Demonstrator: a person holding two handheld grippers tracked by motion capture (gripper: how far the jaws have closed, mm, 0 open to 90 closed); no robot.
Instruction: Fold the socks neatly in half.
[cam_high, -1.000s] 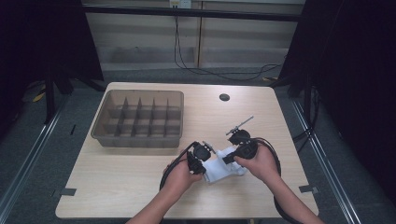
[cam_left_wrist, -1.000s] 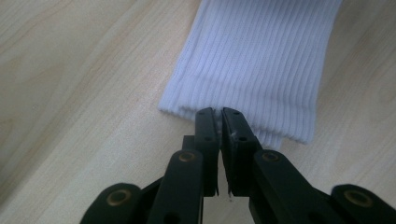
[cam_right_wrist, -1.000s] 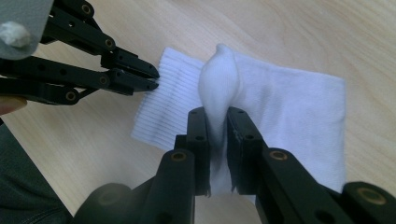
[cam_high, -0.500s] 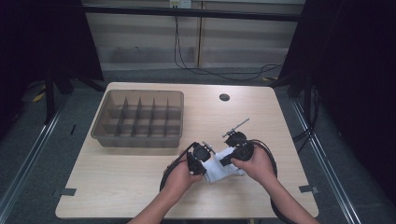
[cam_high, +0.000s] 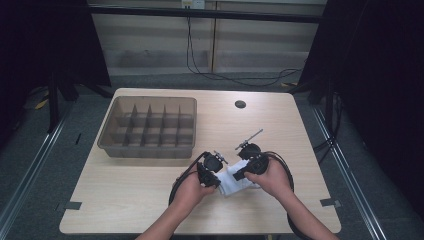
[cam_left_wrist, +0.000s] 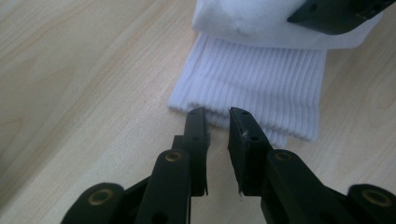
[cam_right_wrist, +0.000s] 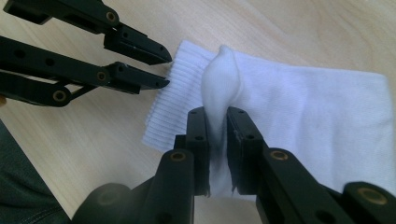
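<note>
Pinching a raised fold of the white ribbed cotton sock (cam_right_wrist: 299, 116) on the pale wooden bench (cam_high: 150, 200), your right tongs (cam_right_wrist: 215, 116) hold while your left tongs (cam_left_wrist: 217, 116), just opened narrowly, sit empty at its cuff, folding unfinished.

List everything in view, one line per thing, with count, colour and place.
sock: one, white, folded, on the table's near middle, between the two grippers.
divided tray: one, translucent brown-grey, table's far left.
cable hole: one, dark, table's far edge right of centre.
table: one, light wood.
tape marks: two, grey, at the table's near corners.
left gripper: one, black, jaws just opened slightly, at the sock's ribbed cuff, not gripping.
right gripper: one, black, pinching a raised fold of the sock.
hands: two, holding the grippers.
</note>
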